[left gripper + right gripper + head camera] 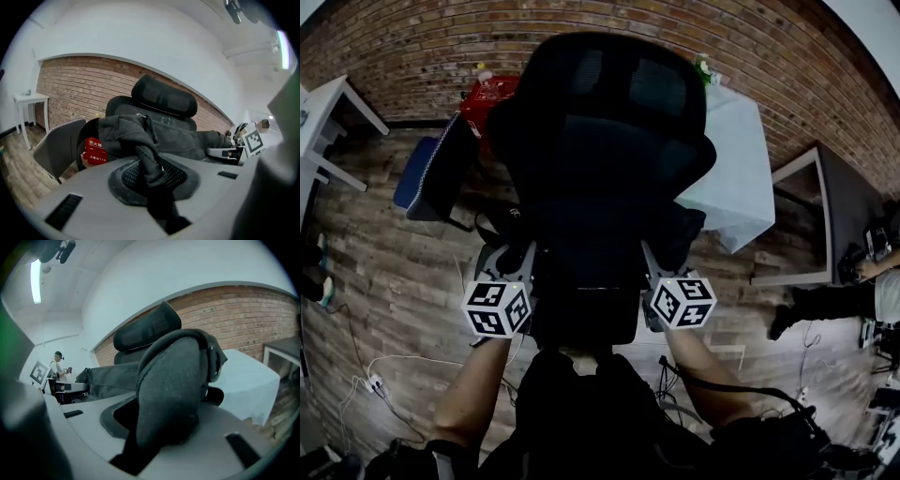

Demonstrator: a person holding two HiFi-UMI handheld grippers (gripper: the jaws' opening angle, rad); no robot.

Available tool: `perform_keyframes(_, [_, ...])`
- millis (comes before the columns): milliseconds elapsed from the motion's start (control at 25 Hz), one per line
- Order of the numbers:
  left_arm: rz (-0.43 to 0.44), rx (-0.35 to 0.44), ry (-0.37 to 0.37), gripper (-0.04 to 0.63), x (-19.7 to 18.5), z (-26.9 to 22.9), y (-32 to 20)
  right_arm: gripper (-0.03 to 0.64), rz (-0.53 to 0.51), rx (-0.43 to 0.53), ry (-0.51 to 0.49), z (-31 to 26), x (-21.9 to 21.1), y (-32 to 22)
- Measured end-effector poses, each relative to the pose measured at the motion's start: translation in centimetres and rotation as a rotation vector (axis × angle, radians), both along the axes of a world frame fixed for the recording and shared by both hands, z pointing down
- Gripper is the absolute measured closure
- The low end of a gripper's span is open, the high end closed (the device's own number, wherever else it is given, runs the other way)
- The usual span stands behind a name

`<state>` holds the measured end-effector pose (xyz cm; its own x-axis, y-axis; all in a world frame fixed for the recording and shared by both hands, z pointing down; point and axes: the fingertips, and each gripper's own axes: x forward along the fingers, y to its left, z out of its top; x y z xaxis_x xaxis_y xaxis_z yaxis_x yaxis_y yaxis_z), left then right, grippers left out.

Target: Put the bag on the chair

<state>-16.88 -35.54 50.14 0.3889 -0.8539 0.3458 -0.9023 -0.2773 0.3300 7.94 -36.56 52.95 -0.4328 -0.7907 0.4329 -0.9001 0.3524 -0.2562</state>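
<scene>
Left gripper (514,264) and right gripper (656,267), seen in the head view, sit side by side at the same height. Each is clamped on the dark bag (586,300), which spans the gap between them in front of the black chair (619,84). Contact between bag and seat cannot be confirmed.

Left gripper view: the jaws are closed on a narrow dark strap (149,161) of the bag. The bag body runs right to the other gripper's marker cube (253,140), with the chair headrest (164,101) behind.

Right gripper view: the jaws pinch a thick padded strap (173,390). The bag body extends left, below the headrest.
</scene>
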Motion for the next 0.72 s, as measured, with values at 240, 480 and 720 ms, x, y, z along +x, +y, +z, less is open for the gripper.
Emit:
perform_keyframes(240, [0.063, -0.065, -0.032, 0.526, 0.2, 4.2, -2.3, 0.505, 0.047, -0.039, 0.035, 4.6, 0.1, -1.3])
perform_keyframes(480, [0.107, -0.129, -0.041, 0.526, -0.8, 8.8, -3.5, 0.499, 0.088, -0.103, 0.071, 9.2, -1.0, -1.3])
perform_keyframes(720, [0.113, -0.171, -0.089, 0.526, 0.1, 12.4, -4.4, 0.495, 0.113, -0.161, 0.076, 13.2, -0.4, -1.2])
